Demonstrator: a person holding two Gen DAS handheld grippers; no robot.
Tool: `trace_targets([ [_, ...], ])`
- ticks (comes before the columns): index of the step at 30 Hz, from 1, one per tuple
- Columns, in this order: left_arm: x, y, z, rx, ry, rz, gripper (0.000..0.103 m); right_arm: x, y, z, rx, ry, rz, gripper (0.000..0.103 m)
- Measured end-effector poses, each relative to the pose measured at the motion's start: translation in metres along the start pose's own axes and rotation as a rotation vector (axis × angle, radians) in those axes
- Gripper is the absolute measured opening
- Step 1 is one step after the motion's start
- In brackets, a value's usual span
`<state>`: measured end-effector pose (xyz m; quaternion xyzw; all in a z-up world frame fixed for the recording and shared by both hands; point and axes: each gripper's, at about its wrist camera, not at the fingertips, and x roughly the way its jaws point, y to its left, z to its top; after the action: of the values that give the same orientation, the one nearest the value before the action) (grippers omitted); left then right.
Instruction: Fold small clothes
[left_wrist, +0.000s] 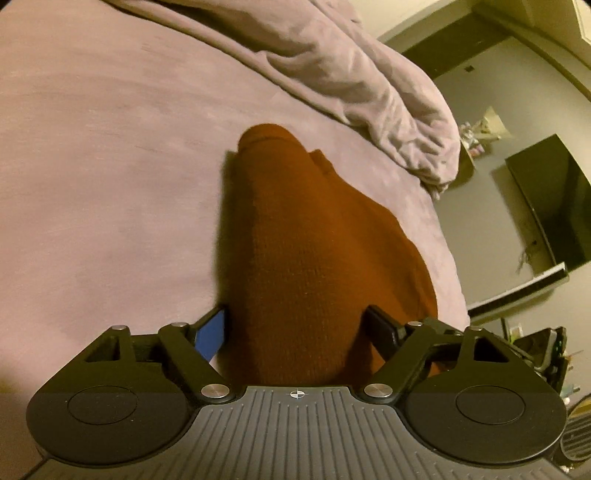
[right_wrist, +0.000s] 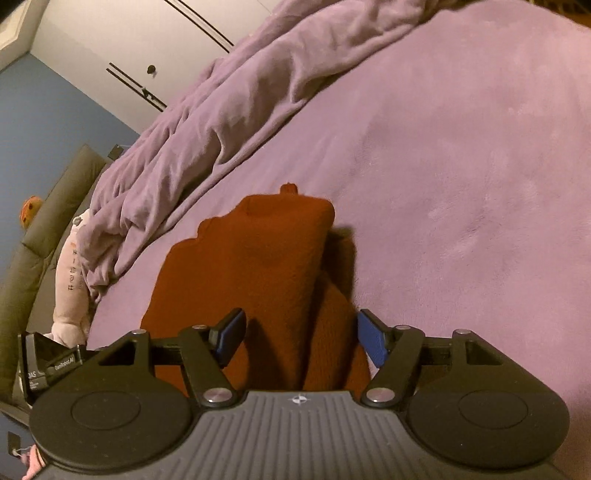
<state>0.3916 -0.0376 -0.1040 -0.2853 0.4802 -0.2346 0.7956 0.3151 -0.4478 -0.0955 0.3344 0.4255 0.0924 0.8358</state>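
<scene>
- Your left gripper (left_wrist: 295, 325) is low over the near end of the rust-brown knit cloth (left_wrist: 295, 240). Its fingers (left_wrist: 212, 332) stand wide, one on each side of the cloth. I can't see the pads pressing it, so I think it is not held.
- The cloth lies on the purple bed (left_wrist: 92, 166), long and narrow. It looks folded over on itself, with one layer on top of another. So I think part of the folding is done.
- The far end still has a bumpy, uneven edge. You may need one more fold, or some tidying. That is my guess.
- Your right gripper (right_wrist: 301, 339) is over the near end too. Its fingers (right_wrist: 373, 343) are wide apart, with the cloth between them but loose.
- A crumpled blanket (right_wrist: 207, 122) lies in a heap past the far end of the cloth. Keep the cloth away from it.
- The bed edge is close on one side of the cloth in each view. The other side has lots of flat, open bed for moving.
</scene>
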Motion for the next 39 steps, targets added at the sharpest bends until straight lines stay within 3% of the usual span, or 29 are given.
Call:
trace_targets([
  [5,0.006,0.002,-0.001,-0.021,0.001,0.000,0.061,0.022,0.005,-0.002,0.005,0.015,0.053,0.067],
  [6,0.005,0.003,-0.001,-0.025,-0.002,-0.004,0.058,0.025,0.006,-0.002,0.003,0.013,0.057,0.060],
  [7,0.003,0.002,-0.001,-0.023,-0.007,-0.002,0.055,0.030,0.007,-0.003,0.008,0.014,0.054,0.047],
  [9,-0.001,-0.001,0.000,-0.016,-0.014,0.002,0.051,0.035,0.010,-0.005,0.019,0.023,0.073,0.038],
  [12,-0.014,-0.005,0.002,-0.019,-0.020,-0.014,0.048,0.032,0.020,-0.008,0.004,0.009,0.090,0.035],
  [15,-0.038,-0.012,0.001,-0.010,-0.042,-0.030,0.048,0.028,0.031,-0.010,0.041,0.024,0.163,0.034],
  [19,-0.084,-0.004,-0.004,0.029,-0.079,0.037,0.048,0.037,0.068,-0.029,0.003,0.076,0.229,0.034],
  [22,-0.106,0.016,-0.010,0.026,-0.079,0.145,0.052,0.048,0.091,-0.046,-0.029,0.095,0.262,0.033],
  [24,-0.117,0.028,-0.018,0.018,-0.052,0.216,0.056,0.050,0.101,-0.056,-0.046,0.083,0.220,0.035],
  [26,-0.133,0.032,-0.023,0.051,-0.081,0.265,0.054,0.042,0.114,-0.063,-0.092,0.033,0.104,0.044],
  [29,-0.156,0.018,-0.021,0.137,-0.215,0.404,0.059,0.022,0.141,-0.071,-0.232,-0.097,-0.084,0.047],
  [30,-0.158,0.013,-0.018,0.146,-0.269,0.433,0.072,0.017,0.153,-0.073,-0.286,-0.155,-0.131,0.047],
  [31,-0.157,0.008,-0.014,0.123,-0.324,0.447,0.080,0.013,0.165,-0.073,-0.318,-0.206,-0.154,0.047],
  [33,-0.147,0.002,-0.004,0.064,-0.358,0.430,0.086,0.017,0.183,-0.070,-0.310,-0.261,-0.140,0.047],
  [36,-0.115,-0.008,0.008,0.018,-0.408,0.467,0.088,0.048,0.209,-0.062,-0.306,-0.263,-0.107,0.050],
  [39,-0.077,-0.008,0.022,0.061,-0.370,0.529,0.088,0.094,0.220,-0.057,-0.368,-0.215,-0.167,0.050],
])
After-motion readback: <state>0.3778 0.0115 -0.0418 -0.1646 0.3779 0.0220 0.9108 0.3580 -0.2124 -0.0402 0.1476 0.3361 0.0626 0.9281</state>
